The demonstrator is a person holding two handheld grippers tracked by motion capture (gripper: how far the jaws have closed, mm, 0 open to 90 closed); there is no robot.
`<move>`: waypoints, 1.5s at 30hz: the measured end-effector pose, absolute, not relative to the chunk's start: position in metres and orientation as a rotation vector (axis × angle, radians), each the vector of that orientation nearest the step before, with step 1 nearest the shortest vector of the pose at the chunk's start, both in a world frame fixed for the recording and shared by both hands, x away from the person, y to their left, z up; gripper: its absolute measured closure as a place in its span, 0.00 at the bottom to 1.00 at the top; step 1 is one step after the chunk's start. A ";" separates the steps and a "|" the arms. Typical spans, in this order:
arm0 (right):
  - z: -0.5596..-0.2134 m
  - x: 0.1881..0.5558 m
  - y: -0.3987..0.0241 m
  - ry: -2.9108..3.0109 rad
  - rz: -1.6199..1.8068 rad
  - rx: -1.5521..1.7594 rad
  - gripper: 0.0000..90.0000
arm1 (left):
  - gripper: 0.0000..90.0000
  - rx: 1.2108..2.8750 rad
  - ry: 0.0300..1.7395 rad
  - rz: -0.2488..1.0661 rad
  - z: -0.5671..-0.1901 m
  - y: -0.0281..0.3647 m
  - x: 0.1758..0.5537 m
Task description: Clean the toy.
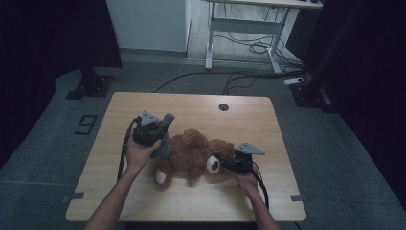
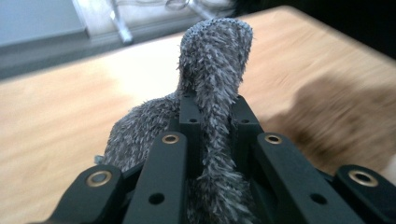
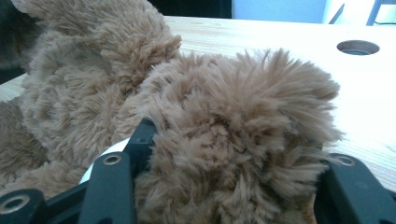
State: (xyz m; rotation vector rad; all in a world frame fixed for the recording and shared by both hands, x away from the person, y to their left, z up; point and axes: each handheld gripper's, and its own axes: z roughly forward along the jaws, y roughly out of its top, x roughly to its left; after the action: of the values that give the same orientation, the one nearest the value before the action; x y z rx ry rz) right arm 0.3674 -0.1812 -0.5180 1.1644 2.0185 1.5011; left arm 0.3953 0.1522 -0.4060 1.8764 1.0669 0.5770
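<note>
A brown teddy bear [image 1: 191,153] lies on the wooden table [image 1: 201,201]. My left gripper [image 1: 160,128] is at the bear's left end, a little above the table, and is shut on a strip of grey fuzzy cloth [image 1: 166,140]. In the left gripper view the grey cloth [image 2: 215,60] stands up between the closed black jaws of the left gripper [image 2: 214,105]. My right gripper [image 1: 219,162] is at the bear's right end. In the right gripper view a furry limb of the bear [image 3: 243,121] is squeezed between the jaws of the right gripper [image 3: 233,154].
A round cable hole [image 1: 223,107] sits near the table's far edge. Behind the table stand a white desk frame [image 1: 239,28], floor cables [image 1: 249,76] and a black stand base [image 1: 91,86]. A taped 9 [image 1: 86,124] marks the floor at the left.
</note>
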 end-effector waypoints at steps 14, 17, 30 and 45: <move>-0.518 0.367 -0.181 2.016 1.504 1.162 0.48 | 0.87 1.998 0.811 0.507 -0.376 0.019 0.392; -0.518 0.367 -0.181 2.014 1.504 1.159 0.48 | 0.87 2.072 0.783 0.460 -0.395 -0.014 0.393; -0.519 0.367 -0.182 2.012 1.502 1.166 0.48 | 0.87 2.251 0.895 0.618 -0.450 -0.005 0.409; -0.520 0.367 -0.182 2.004 1.517 1.173 0.48 | 0.88 2.094 1.101 0.589 -0.442 0.113 0.413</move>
State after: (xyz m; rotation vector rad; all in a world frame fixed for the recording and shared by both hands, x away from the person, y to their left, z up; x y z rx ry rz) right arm 0.3673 -0.1819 -0.5199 1.1727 2.0045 1.5169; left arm 0.4131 0.1130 -0.4421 2.0941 1.1015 0.5894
